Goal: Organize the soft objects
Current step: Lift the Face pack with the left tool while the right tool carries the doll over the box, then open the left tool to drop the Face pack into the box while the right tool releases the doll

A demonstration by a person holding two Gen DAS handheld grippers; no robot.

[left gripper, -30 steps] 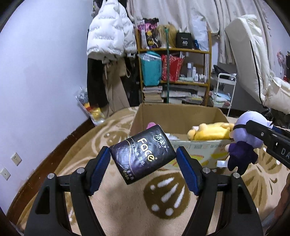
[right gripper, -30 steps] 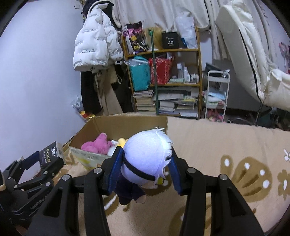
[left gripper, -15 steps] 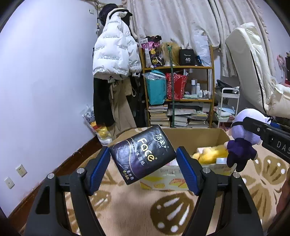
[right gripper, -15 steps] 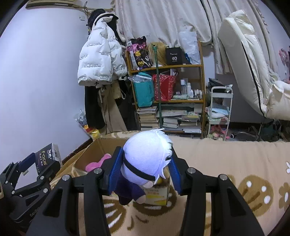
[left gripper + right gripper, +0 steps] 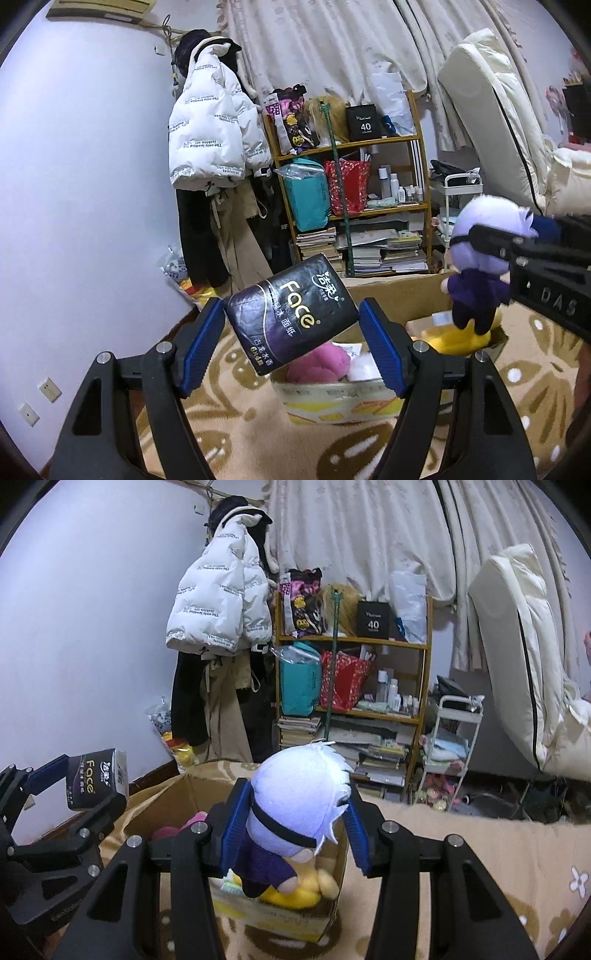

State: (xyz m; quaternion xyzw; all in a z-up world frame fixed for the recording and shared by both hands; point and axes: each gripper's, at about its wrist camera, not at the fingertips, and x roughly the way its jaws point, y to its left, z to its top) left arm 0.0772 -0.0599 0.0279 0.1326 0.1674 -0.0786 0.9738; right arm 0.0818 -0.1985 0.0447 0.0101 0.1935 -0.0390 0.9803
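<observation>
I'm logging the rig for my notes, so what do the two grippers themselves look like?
Both match: the left gripper and right gripper have glossy black angular frames, silver screw heads and blue ribbed pads. The right one's side shows pale lettering. No cables or sleeves show.

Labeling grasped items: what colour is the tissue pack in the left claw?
Black, with gold "Face" lettering; the tissue pack shows best in the left wrist view.

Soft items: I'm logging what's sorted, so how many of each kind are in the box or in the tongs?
Plush toys in the cardboard box: 2, pink plush and yellow plush
Plush doll in right tongs: 1
Tissue pack in left tongs: 1
Total: 4
</observation>
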